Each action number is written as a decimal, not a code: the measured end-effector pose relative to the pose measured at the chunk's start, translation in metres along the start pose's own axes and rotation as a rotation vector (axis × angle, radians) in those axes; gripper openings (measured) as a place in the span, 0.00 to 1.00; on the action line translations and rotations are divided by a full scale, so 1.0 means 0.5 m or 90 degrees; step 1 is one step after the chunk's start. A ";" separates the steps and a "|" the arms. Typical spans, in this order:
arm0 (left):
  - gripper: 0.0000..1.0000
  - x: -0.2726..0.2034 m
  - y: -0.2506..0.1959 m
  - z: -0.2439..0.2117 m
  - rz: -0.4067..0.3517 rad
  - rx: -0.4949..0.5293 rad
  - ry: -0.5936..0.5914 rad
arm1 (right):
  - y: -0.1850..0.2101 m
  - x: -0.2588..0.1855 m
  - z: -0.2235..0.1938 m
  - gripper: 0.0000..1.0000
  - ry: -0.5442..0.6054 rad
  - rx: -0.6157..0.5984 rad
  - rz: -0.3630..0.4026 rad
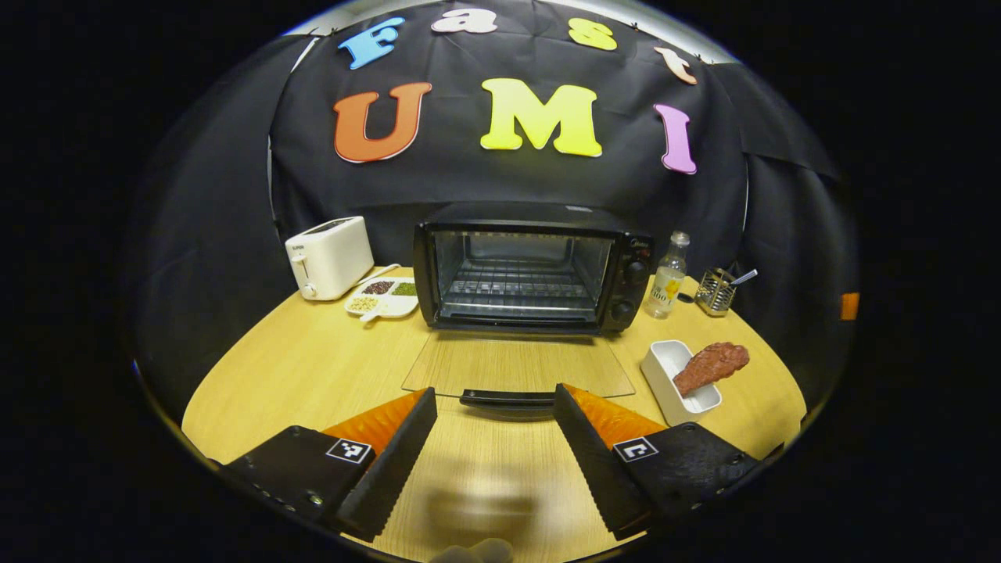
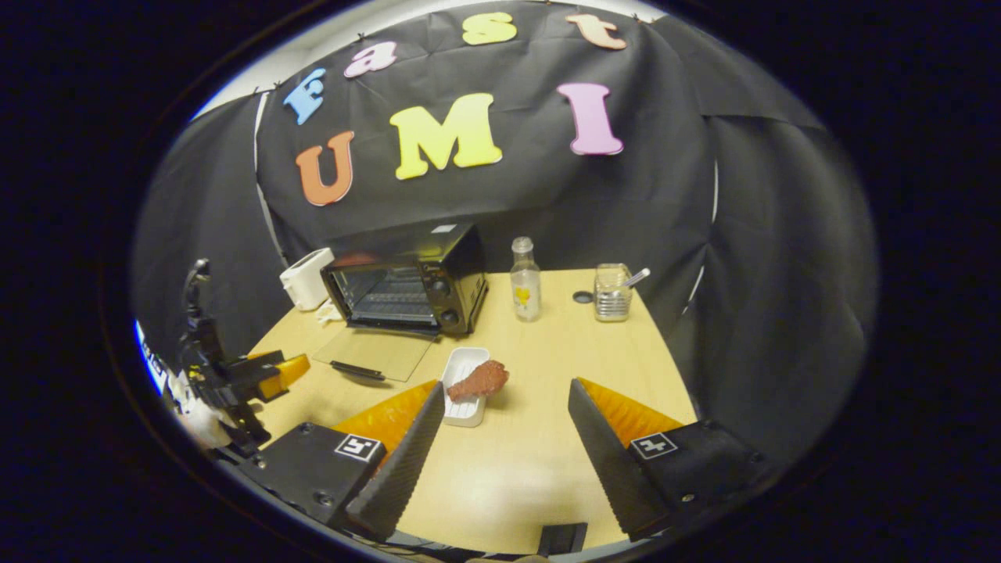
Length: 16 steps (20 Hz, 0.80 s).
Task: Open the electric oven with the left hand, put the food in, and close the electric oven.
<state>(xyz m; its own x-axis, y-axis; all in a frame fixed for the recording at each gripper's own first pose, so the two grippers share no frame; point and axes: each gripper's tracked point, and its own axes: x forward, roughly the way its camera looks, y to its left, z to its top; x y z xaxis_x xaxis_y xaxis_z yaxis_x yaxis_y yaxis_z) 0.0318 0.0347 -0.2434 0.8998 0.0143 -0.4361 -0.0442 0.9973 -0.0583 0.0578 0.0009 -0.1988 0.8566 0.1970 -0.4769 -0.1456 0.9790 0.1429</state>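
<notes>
The black electric oven (image 1: 532,270) stands at the back of the wooden table with its glass door (image 1: 516,366) folded flat down and its wire rack bare. The door's black handle (image 1: 507,399) lies just beyond my left gripper (image 1: 494,426), which is open and holds nothing. A reddish-brown piece of meat (image 1: 710,366) rests across a white rectangular dish (image 1: 674,381) to the oven's right. In the right gripper view, the meat (image 2: 478,381) and dish (image 2: 463,389) sit just ahead of my open right gripper (image 2: 500,422); the oven (image 2: 407,289) is farther left, and the left gripper (image 2: 270,374) shows at the left edge.
A white toaster (image 1: 328,256) and a divided tray of grains (image 1: 383,297) sit left of the oven. A glass bottle (image 1: 669,275) and a wire holder with a spoon (image 1: 715,291) stand to its right. A dark round lid (image 2: 582,297) lies by the holder (image 2: 611,293).
</notes>
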 end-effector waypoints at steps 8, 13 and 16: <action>0.96 -0.143 -0.019 0.051 0.074 -0.021 -0.023 | -0.004 0.248 -0.047 0.91 0.140 0.048 0.126; 0.96 -0.179 -0.036 0.059 0.139 -0.042 -0.023 | 0.009 0.342 -0.094 0.77 0.242 0.134 0.197; 0.96 -0.193 -0.051 0.067 0.160 -0.050 -0.021 | 0.025 0.362 -0.111 0.50 0.292 0.192 0.230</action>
<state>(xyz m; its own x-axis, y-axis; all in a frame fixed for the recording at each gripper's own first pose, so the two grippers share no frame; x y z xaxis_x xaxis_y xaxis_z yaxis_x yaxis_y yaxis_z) -0.0394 0.0104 -0.1699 0.8698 0.2644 -0.4166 -0.3004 0.9536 -0.0221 0.1835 0.0516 -0.3316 0.4725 0.5787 -0.6647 -0.1828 0.8022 0.5684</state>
